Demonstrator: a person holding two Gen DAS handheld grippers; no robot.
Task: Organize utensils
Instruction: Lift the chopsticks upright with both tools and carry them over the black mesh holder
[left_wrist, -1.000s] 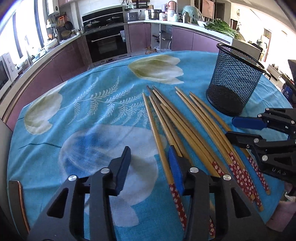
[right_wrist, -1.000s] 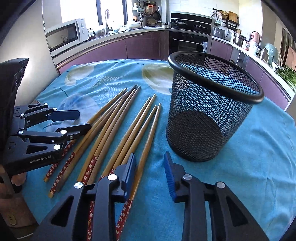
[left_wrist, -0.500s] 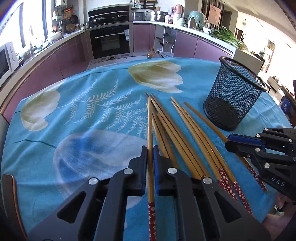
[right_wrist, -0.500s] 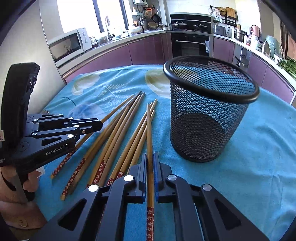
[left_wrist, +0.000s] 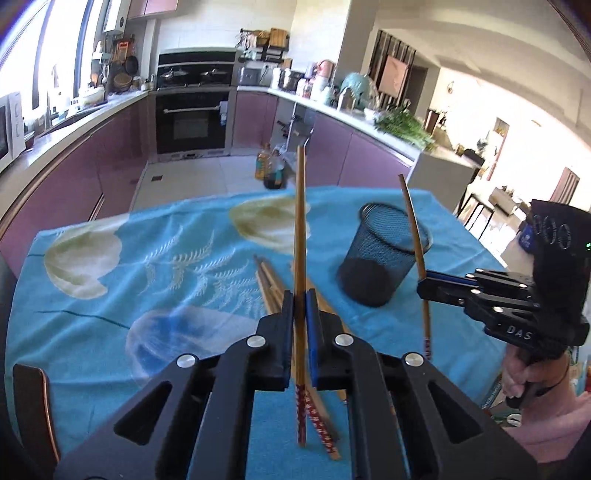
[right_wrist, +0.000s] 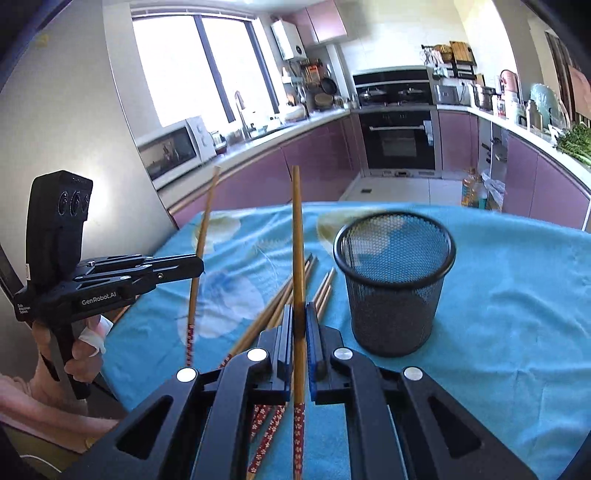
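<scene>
While each claw is clamped on one chopstick, the left gripper (left_wrist: 300, 295) and right gripper (right_wrist: 300, 312) hold theirs clear of the blue cloth (right_wrist: 517, 295). Remaining chopsticks (right_wrist: 280, 299) lie left of the mesh holder (right_wrist: 395, 288).

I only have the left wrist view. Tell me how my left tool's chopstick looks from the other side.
Observer: In the right wrist view, the left tool grips the left chopstick low on its shaft. The tip points up, leaning slightly, and the red patterned end hangs below.
Operator: Report the right tool's grip head-on.
Observer: The right tool is shut on the right chopstick. Bare wood sits between the pads, and the patterned end is behind them.
Operator: Check the mesh cup.
Observer: The mesh cup stands upright with no chopsticks in it. The loose chopsticks lie on the cloth to its left.
</scene>
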